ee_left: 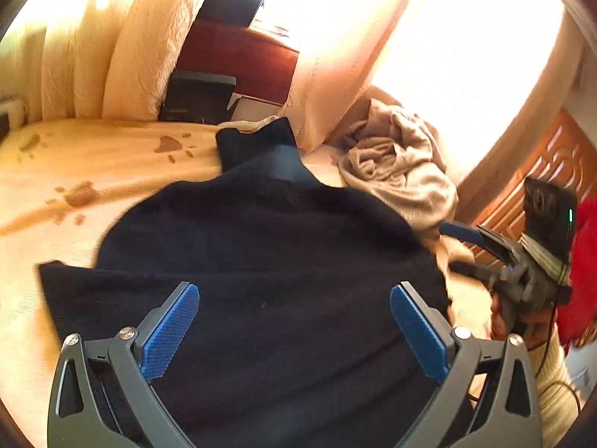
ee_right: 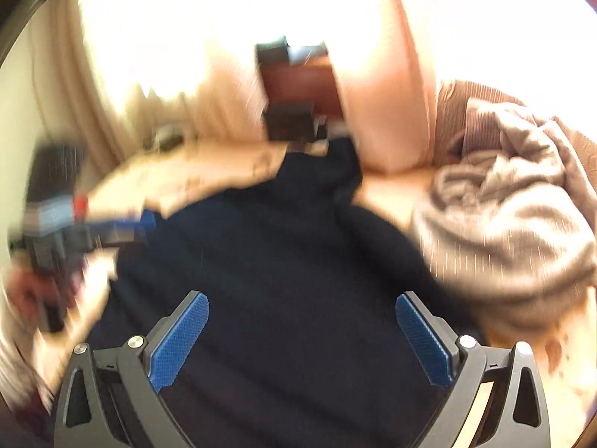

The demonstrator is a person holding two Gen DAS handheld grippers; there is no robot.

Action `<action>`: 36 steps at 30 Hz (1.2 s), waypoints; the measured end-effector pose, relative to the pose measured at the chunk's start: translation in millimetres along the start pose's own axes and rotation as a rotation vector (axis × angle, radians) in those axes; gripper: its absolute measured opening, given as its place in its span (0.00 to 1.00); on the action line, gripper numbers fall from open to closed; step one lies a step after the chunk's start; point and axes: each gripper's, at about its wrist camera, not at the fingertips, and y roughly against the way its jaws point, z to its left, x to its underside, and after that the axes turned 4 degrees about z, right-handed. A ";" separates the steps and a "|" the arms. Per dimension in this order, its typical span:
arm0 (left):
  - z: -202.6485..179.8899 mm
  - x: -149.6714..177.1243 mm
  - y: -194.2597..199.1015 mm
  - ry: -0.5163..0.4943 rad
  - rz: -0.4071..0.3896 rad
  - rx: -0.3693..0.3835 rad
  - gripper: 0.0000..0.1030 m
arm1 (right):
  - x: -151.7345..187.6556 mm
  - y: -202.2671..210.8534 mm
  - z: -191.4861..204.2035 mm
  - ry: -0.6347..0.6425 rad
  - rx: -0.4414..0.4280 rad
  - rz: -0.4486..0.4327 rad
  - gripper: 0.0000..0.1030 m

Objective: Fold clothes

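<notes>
Both jaws stood wide open, holding nothing: left gripper [ee_left: 294, 317] and right gripper [ee_right: 302, 330] hovered over the dark garment [ee_left: 261, 246], spread mid-bed [ee_left: 93, 171]. Grey pile [ee_left: 399, 171] lay bunched toward the bed's right edge. Judgement: grip edges or corners, not mid-cloth; right view was blurred.

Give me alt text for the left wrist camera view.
The open left hand-held gripper hovers over a dark navy garment spread on a cream bedspread. A crumpled beige garment lies beyond, and the right hand-held gripper enters from the right.
</notes>
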 end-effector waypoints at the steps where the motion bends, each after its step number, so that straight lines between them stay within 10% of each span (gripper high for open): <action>1: 1.4 -0.3 -5.5 0.011 -0.002 0.004 1.00 | -13.4 -5.1 -5.2 -0.018 -0.043 -0.014 0.99; 7: 9.8 -2.3 -38.7 0.074 -0.016 0.028 1.00 | -73.7 -63.9 -2.2 0.060 -0.107 -0.013 0.96; 18: 14.2 -4.0 -45.5 0.081 -0.036 0.050 1.00 | -129.0 -154.8 -27.1 0.094 0.011 0.096 0.37; 36: 12.1 -1.5 -48.4 0.083 -0.048 0.056 1.00 | -151.3 -178.8 -63.9 0.020 0.130 0.069 0.36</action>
